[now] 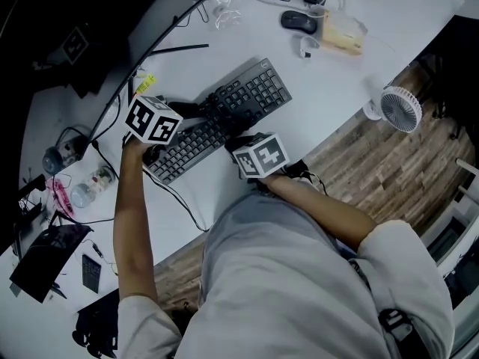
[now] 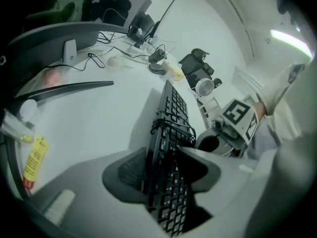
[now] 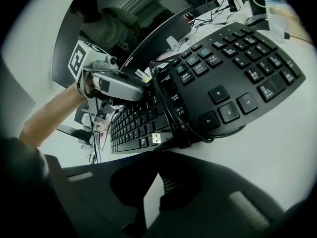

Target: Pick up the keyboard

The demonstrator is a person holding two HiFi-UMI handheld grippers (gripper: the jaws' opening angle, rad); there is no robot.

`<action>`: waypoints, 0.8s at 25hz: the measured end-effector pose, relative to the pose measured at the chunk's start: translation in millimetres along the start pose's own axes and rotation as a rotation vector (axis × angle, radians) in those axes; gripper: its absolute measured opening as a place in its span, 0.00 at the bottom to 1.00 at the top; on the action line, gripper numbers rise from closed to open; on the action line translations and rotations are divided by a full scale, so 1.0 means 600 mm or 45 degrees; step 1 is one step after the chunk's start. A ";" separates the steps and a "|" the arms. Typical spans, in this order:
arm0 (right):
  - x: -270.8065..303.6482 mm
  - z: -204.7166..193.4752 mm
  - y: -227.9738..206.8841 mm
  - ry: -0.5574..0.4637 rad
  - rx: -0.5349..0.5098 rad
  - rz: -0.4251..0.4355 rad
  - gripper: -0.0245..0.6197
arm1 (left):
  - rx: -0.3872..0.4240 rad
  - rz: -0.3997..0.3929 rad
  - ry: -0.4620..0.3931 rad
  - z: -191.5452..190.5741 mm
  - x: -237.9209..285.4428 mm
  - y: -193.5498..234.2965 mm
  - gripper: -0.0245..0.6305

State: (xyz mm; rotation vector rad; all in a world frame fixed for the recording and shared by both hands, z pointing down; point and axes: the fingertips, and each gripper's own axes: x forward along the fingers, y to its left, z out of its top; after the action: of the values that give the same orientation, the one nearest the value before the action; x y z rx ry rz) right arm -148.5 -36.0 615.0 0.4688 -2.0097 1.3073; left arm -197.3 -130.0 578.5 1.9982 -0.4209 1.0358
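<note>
The left gripper (image 2: 166,170) has its jaws clamped on the left end of the one black keyboard (image 1: 224,114), which lies aslant on the white bench (image 1: 337,88). The right gripper (image 3: 153,182), its jaws at a narrow gap with nothing between them, sits at the keyboard's near edge. One mouse (image 1: 298,21) lies at the far side. One small fan (image 1: 400,109) stands at the right edge, by the wooden floor (image 1: 389,170).

There is one keyboard (image 1: 224,114) and one table (image 1: 329,81). The claws number two: the left claw (image 2: 166,170) and the right claw (image 3: 158,185). Also in view are one computer mouse (image 1: 299,22), one small white fan (image 1: 402,109), one yellow tube (image 2: 34,160), one black cable (image 3: 168,90) and one USB plug (image 3: 159,138).
</note>
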 end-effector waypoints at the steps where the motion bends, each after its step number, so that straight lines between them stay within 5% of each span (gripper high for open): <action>1: 0.000 0.000 0.000 -0.003 0.000 -0.001 0.03 | 0.008 0.005 -0.001 0.000 -0.002 -0.002 0.04; 8: 0.001 0.001 0.001 -0.014 0.009 0.000 0.03 | 0.045 -0.032 0.035 -0.002 -0.002 -0.023 0.04; 20: -0.001 -0.004 -0.001 -0.006 0.002 0.010 0.03 | -0.047 -0.150 0.127 -0.024 -0.002 -0.051 0.04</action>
State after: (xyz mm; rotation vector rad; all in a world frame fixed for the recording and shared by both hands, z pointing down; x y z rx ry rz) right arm -146.9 -34.2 615.6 0.4654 -2.0162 1.3140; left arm -186.9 -100.4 566.2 1.9061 -0.2636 1.0409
